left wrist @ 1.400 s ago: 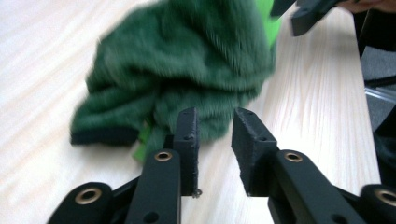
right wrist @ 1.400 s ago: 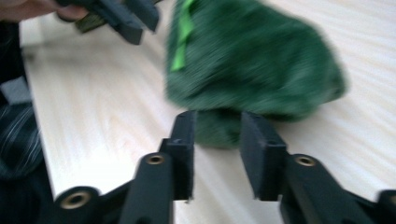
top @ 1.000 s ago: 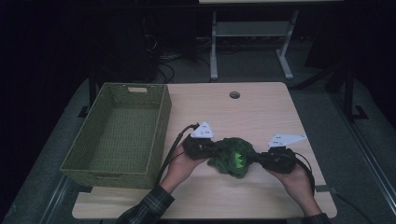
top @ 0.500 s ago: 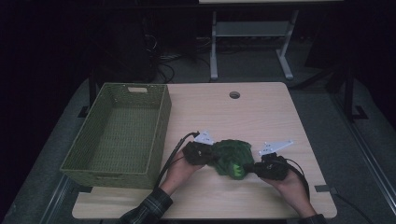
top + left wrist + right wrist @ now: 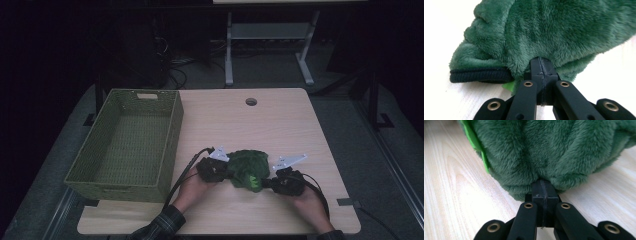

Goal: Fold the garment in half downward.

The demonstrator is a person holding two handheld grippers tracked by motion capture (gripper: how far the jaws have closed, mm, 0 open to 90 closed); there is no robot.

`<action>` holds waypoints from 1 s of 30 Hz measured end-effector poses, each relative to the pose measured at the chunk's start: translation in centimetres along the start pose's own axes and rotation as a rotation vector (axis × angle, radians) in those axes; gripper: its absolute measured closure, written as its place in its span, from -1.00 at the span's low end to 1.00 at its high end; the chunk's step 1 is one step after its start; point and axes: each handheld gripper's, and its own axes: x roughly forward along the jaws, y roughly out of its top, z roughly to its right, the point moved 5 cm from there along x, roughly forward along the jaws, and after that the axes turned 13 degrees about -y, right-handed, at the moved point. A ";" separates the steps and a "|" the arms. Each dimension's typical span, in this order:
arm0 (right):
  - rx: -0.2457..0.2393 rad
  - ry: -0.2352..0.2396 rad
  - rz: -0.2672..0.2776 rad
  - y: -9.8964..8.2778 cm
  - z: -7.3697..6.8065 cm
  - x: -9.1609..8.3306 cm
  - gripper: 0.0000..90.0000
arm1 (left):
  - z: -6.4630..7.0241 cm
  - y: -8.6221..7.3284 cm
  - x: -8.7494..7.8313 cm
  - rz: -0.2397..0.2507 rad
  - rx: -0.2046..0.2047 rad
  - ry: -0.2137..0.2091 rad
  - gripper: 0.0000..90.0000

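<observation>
A bunched dark green fleece garment (image 5: 248, 168) lies on the wooden table (image 5: 240, 120) near its front edge, between my two grippers. My left gripper (image 5: 226, 171) is shut on the garment's left side; in the left gripper view the pressed-together jaws pinch the fleece (image 5: 554, 32), beside a dark ribbed cuff (image 5: 479, 75). My right gripper (image 5: 267, 181) is shut on the right side; in the right gripper view its jaws bite into the pile (image 5: 549, 150), with a bright green lining edge (image 5: 477, 145) at the left. The fingertips are buried in the fabric.
An empty green woven basket (image 5: 165, 145) stands on the table's left side, close to my left hand. A round cable hole (image 5: 251, 102) sits at the table's far middle. A metal stand (image 5: 270, 35) is on the floor behind the table.
Both grippers have moved toward the table's front edge with the garment held between them. The right gripper has dropped lower and closer to the person.
</observation>
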 end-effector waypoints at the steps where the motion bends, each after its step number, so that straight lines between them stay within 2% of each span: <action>1: -0.006 0.000 -0.001 0.0 -0.1 0.1 1.00 | 0.0 0.1 0.0 0.009 -0.012 0.002 0.99; 2: -0.008 0.001 0.000 0.0 -0.2 0.1 1.00 | -0.2 0.1 -0.2 0.004 -0.001 0.008 0.99; 4: -0.007 -0.001 0.005 0.0 -0.2 -0.2 1.00 | -0.1 0.3 -0.6 0.024 -0.005 0.010 0.99; 8: 0.020 -0.010 0.059 0.0 0.4 -1.7 1.00 | 0.5 0.6 -1.7 0.054 0.000 0.014 0.97; 10: 0.032 -0.029 0.101 0.2 1.0 -2.8 1.00 | 0.8 0.6 -2.2 0.064 0.001 0.014 0.97; 15: 0.062 -0.075 0.131 0.9 3.1 -3.8 1.00 | 2.3 0.3 -2.9 0.074 0.010 -0.004 0.97; 18: 0.070 -0.104 0.143 1.6 4.5 -3.5 1.00 | 3.3 0.0 -2.8 0.077 0.006 -0.032 0.97; 19: 0.088 -0.106 0.141 1.8 4.8 -3.3 1.00 | 3.6 -0.2 -2.7 0.073 0.007 -0.038 0.97; 21: 0.082 -0.133 0.136 2.3 5.6 -2.8 1.00 | 4.0 -0.3 -2.4 0.064 0.010 -0.056 0.97; 27: 0.116 -0.150 0.135 4.0 7.5 -1.1 1.00 | 5.1 -0.2 -1.3 0.066 0.011 -0.096 0.97; 28: 0.122 -0.147 0.151 4.3 7.7 -0.9 1.00 | 5.2 -0.1 -1.1 0.063 0.017 -0.102 0.96; 30: 0.122 -0.139 0.134 4.9 8.1 -0.1 1.00 | 5.6 0.0 -0.6 0.049 0.030 -0.112 0.96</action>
